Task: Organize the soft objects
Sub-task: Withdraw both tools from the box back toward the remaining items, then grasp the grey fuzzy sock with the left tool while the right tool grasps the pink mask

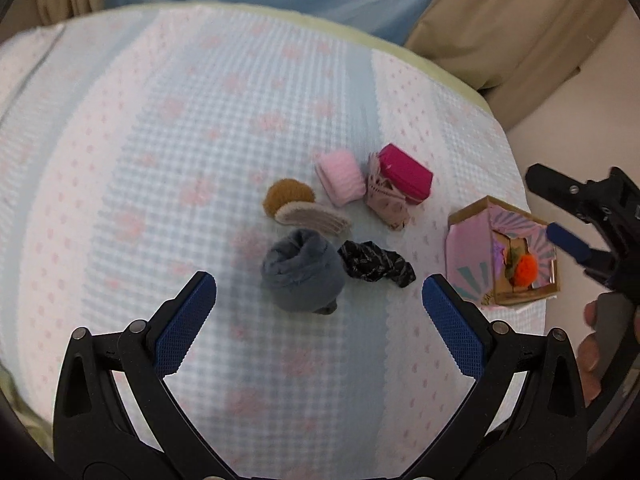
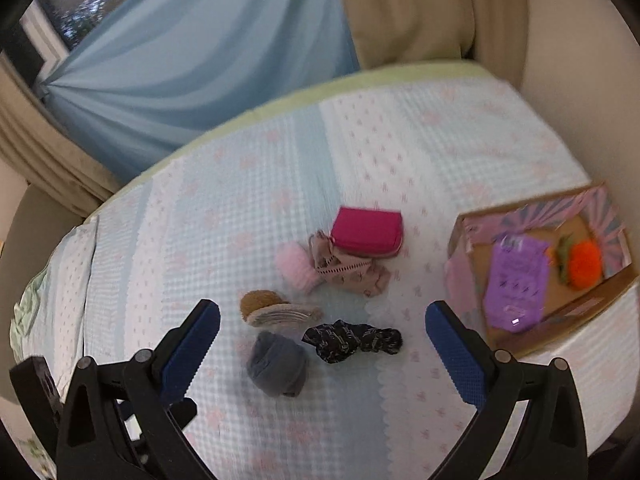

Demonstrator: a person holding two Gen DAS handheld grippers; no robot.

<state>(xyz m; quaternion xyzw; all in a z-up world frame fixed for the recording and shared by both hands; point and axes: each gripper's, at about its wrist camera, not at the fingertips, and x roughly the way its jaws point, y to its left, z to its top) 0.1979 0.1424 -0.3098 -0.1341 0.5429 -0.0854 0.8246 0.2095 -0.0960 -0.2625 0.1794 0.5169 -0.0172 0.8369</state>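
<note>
Now both grippers hover over bed (image 1: 160, 120), fingers spread, empty. Grey sock roll (image 1: 301, 276) lies between left gripper (image 1: 319, 295) fingers; box (image 2: 536, 280) right. Lower straight, pinch roll's middle, avoid black scrunchie (image 1: 376, 264). Right gripper (image 2: 322, 321) waits.

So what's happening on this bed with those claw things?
A person holds two grippers, left and right, both open and empty above a bed. Small soft things lie loose there: a grey sock roll, a black scrunchie, a pink roll. A box at the right already holds an orange pompom.
</note>
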